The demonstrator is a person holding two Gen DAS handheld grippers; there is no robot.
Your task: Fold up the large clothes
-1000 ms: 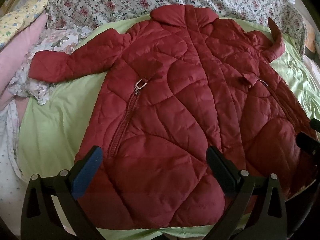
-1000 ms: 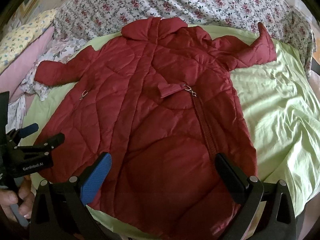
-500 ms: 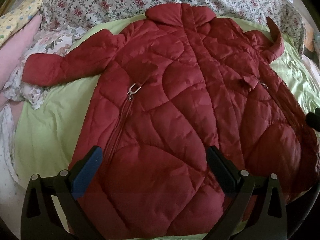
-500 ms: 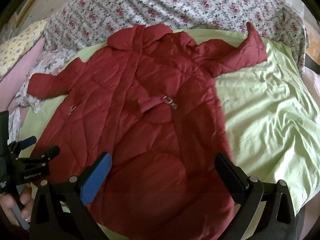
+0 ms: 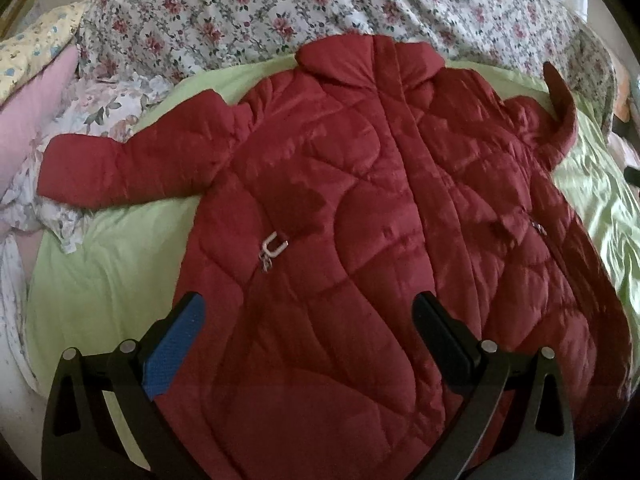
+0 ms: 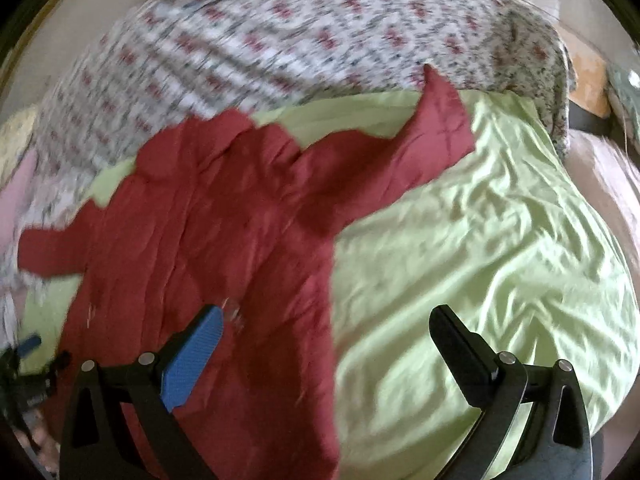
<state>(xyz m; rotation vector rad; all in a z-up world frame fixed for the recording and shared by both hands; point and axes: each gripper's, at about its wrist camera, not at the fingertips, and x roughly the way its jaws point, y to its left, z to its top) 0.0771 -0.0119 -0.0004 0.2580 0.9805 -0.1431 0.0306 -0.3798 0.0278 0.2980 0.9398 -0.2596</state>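
Observation:
A dark red quilted coat (image 5: 360,220) lies flat, front up, on a light green sheet (image 5: 112,272), collar far, sleeves spread to both sides. My left gripper (image 5: 308,320) is open and empty above the coat's lower left front, near a pocket zipper pull (image 5: 274,246). In the blurred right wrist view the coat (image 6: 208,220) fills the left half, its right sleeve (image 6: 420,136) reaching up and right. My right gripper (image 6: 324,332) is open and empty over the coat's right edge and the green sheet (image 6: 480,240).
A floral quilt (image 5: 260,12) is bunched along the far side of the bed. Pink and patterned bedding (image 5: 48,92) lies at the left. The left gripper (image 6: 32,352) shows at the right wrist view's lower left edge.
The left gripper moved forward over the coat. The right gripper swung right, so the coat shifted left in its view and more green sheet shows.

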